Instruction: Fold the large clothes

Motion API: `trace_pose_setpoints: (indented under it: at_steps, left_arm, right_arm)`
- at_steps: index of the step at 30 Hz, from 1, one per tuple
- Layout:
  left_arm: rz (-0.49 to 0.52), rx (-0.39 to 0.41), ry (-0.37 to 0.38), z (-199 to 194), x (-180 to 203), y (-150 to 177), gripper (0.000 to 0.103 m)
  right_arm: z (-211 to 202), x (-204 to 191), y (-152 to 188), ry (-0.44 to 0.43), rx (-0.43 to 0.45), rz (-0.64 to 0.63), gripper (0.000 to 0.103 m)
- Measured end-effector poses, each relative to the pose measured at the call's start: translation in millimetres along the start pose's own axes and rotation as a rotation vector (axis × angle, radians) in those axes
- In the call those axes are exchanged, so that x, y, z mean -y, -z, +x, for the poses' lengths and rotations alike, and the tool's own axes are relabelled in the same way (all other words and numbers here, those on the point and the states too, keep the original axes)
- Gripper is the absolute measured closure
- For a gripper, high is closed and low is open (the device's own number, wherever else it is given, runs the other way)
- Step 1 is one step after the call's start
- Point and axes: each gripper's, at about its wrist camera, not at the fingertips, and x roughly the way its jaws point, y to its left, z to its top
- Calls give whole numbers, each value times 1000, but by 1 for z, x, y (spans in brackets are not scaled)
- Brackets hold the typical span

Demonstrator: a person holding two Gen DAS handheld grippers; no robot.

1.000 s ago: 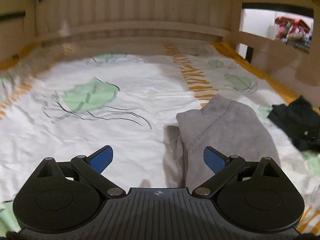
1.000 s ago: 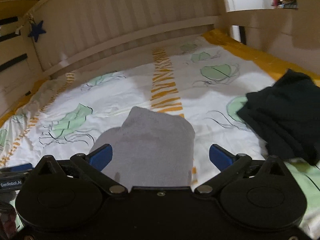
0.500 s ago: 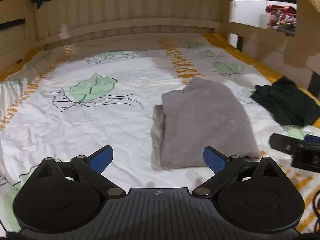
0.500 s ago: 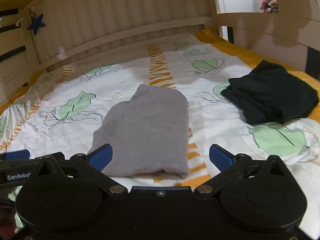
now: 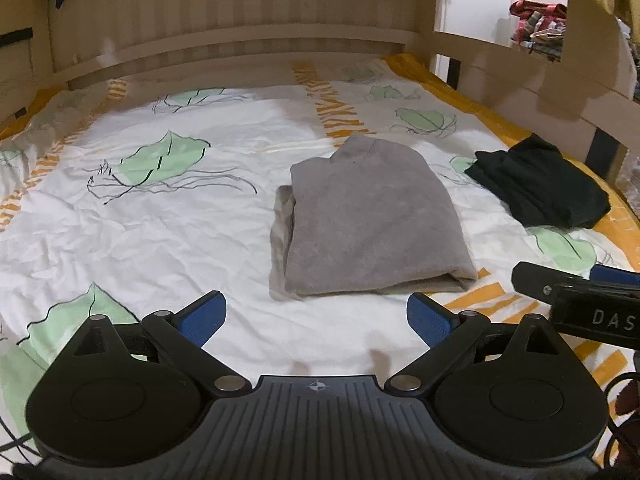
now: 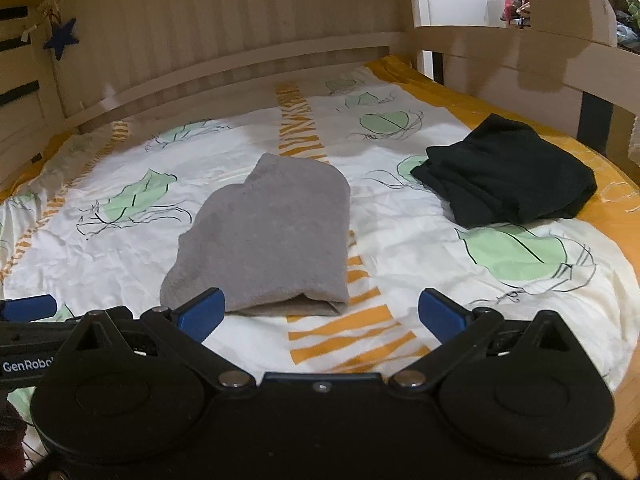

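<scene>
both tongs [image 5: 316,318] [image 6: 322,314] pulled back – grey garment [image 5: 372,224] folded.

A bed [image 5: 160,240] with a leaf-print sheet carries two folded garments: a grey one [image 5: 372,224] near the middle, a black one [image 5: 540,188] apart toward its orange edge.

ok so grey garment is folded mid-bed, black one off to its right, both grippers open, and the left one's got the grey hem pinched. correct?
Not the last part. In the left wrist view the left gripper is open and empty, short of the grey garment without touching it. The rest holds: black garment to the right, right gripper open.
</scene>
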Motion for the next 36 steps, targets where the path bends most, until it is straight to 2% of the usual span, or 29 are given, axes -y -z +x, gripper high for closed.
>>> trace_pose_setpoints:
  at_steps: [14,36]
  left_arm:
    - [-38,-48,-20,5,-3,3,5]
    - [-55,-59,-11,8,-6,5,5]
  right_arm:
    - [-3,0,1,16,8,-10,0]
    - [5,-5,3,0,-17,-20,0]
